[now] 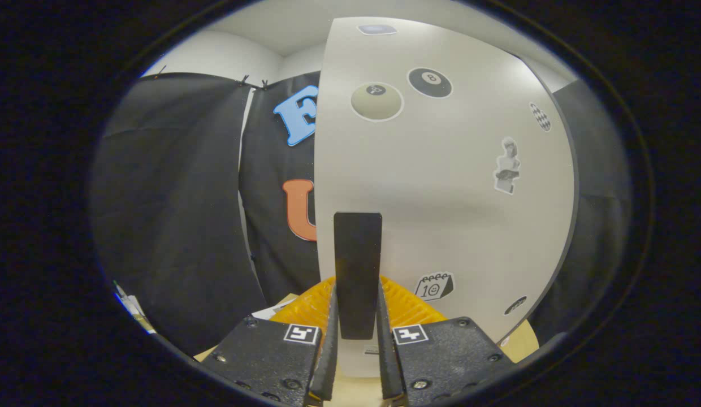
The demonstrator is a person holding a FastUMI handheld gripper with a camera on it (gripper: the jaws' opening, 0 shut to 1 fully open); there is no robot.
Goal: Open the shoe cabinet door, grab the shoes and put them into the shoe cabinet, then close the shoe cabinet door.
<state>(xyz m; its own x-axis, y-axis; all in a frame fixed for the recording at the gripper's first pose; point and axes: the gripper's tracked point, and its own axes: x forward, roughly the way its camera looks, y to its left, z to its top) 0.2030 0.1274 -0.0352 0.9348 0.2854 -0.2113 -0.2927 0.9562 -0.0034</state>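
Pinched on the door handle (pixel 357 271), both fingers (pixel 331 333) flanking the dark vertical bar; gripper (pixel 356 339) lined up straight at it, likely for a clean pull or push. Shoe cabinet door (pixel 441 186) dead ahead, 12 to 3 o'clock, stickered. Grip at handle gives leverage on the hinge swing. Yellow ribbed item (pixel 407 308) just beyond fingers, identity unclear. Small calendar sticker (pixel 434 286) at 1 o'clock of handle base.

Soft even light, strong fisheye distortion
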